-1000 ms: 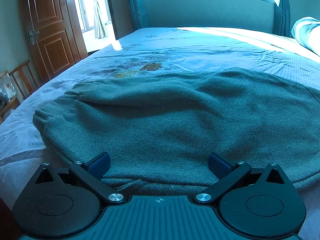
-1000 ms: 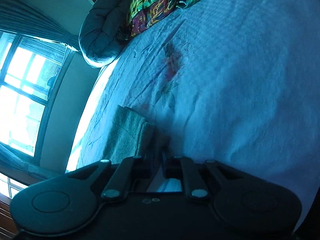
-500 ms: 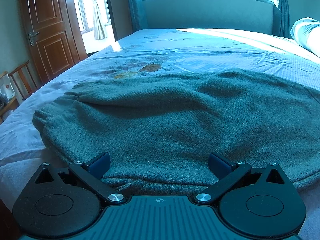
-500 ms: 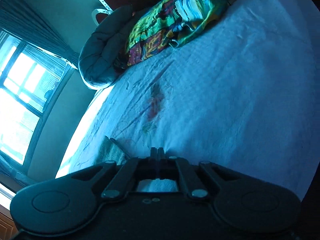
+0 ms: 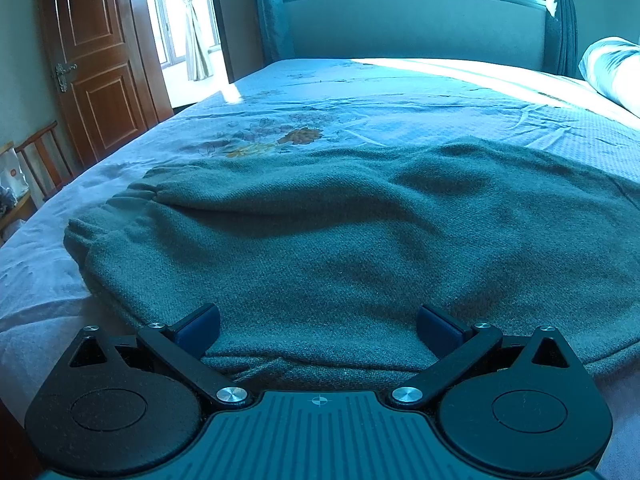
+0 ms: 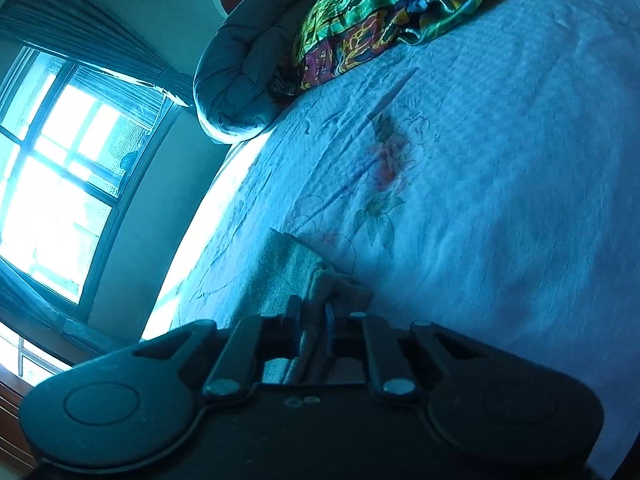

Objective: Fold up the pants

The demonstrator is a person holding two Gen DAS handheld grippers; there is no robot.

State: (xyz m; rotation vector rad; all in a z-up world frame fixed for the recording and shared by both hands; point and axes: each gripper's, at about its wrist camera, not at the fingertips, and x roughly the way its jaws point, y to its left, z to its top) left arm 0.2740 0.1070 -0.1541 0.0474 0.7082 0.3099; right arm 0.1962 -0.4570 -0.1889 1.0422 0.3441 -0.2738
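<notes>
The left gripper [image 5: 318, 330] hovers with jaws spread wide over the near edge of the green pants [image 5: 340, 240], which lie flat on the bed [image 5: 400, 92]. The right gripper [image 6: 312, 320] pinches a bunched fold of the pants [image 6: 292, 276]. Beyond the pants a wooden door [image 5: 100, 60] and a chair [image 5: 44, 152] stand left of the bed; a pillow [image 6: 244, 68] and a colourful cloth [image 6: 380, 12] lie at the bed's far end.

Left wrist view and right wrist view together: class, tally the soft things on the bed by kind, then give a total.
Green pants: 1
Pillows: 1, grey-blue
Patterned multicoloured cloths: 1
Bedsheets: 1
Total: 4
The pale roll at the left wrist view's right edge is too cropped to class, so it is left out.
</notes>
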